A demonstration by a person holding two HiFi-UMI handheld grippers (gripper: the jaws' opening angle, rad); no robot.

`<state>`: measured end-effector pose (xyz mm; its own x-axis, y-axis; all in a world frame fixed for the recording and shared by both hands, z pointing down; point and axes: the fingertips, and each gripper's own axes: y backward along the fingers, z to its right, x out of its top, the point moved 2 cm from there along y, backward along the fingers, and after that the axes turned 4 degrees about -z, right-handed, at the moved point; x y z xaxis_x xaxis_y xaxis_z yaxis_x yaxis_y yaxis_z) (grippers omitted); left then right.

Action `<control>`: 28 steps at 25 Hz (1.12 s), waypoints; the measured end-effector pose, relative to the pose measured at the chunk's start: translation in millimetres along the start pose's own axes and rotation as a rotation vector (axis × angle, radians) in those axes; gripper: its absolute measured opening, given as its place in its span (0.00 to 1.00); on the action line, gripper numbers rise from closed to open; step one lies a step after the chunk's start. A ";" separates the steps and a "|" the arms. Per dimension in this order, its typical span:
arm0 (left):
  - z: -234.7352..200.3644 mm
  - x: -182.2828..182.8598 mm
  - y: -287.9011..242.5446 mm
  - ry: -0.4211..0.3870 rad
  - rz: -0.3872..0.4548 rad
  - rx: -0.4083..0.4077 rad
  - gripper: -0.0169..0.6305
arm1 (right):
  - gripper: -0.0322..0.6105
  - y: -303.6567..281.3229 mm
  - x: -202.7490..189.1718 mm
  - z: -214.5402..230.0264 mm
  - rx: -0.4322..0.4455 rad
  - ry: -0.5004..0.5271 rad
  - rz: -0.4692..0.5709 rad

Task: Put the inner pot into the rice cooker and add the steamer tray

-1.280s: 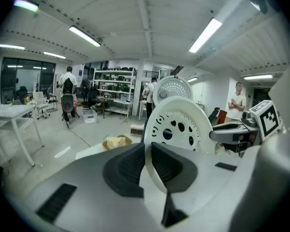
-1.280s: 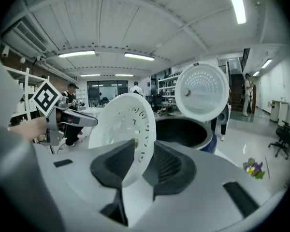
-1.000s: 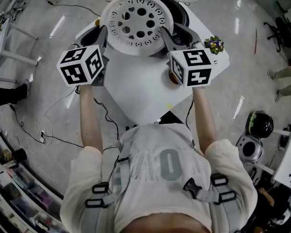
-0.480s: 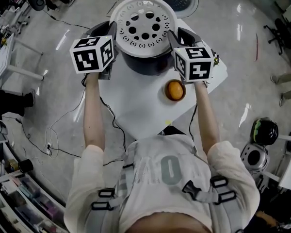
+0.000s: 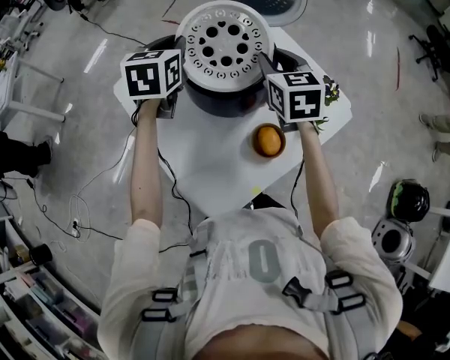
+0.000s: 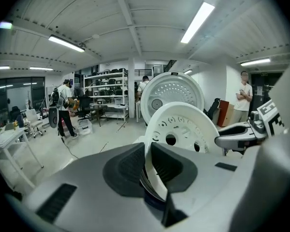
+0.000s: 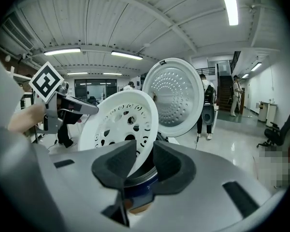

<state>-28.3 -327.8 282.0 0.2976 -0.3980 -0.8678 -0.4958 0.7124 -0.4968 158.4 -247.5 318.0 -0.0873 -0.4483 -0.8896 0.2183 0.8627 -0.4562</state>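
Head view — shirt [image 5: 210, 291] "0"; left tongs [image 5: 177, 54], right tongs [image 5: 265, 58] clamp steamer tray [image 5: 223, 45].

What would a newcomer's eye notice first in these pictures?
The white perforated steamer tray, gripped at its rim by the left gripper and the right gripper, over the dark rice cooker. Nearer the person, an orange sits on the white table.

Grey left gripper [image 6: 147, 166] and right gripper [image 7: 140, 166] bear black-and-white cubes [image 5: 151, 73]; shirt [image 5: 259, 261] white.
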 end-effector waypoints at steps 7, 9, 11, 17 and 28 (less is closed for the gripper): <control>-3.6 -9.6 -26.1 0.016 -0.047 -0.011 0.11 | 0.22 -15.9 -11.8 6.4 0.007 -0.020 -0.046; -6.6 -11.7 -31.1 0.021 -0.053 -0.014 0.11 | 0.22 -20.5 -14.0 5.6 0.011 -0.033 -0.052; -8.7 -13.3 -36.2 0.027 -0.055 -0.017 0.11 | 0.23 -25.3 -15.6 6.5 0.013 -0.046 -0.056; -12.0 -15.2 -51.3 0.021 -0.076 -0.027 0.12 | 0.24 -39.7 -19.6 13.1 0.015 -0.041 -0.087; -17.2 -31.5 -75.3 0.020 -0.121 -0.027 0.12 | 0.26 -53.5 -25.1 19.7 0.019 -0.099 -0.094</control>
<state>-14.4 -378.9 346.5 0.3403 -0.4919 -0.8014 -0.4791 0.6426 -0.5979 168.1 -287.1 365.2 -0.0126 -0.5490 -0.8357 0.2321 0.8114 -0.5365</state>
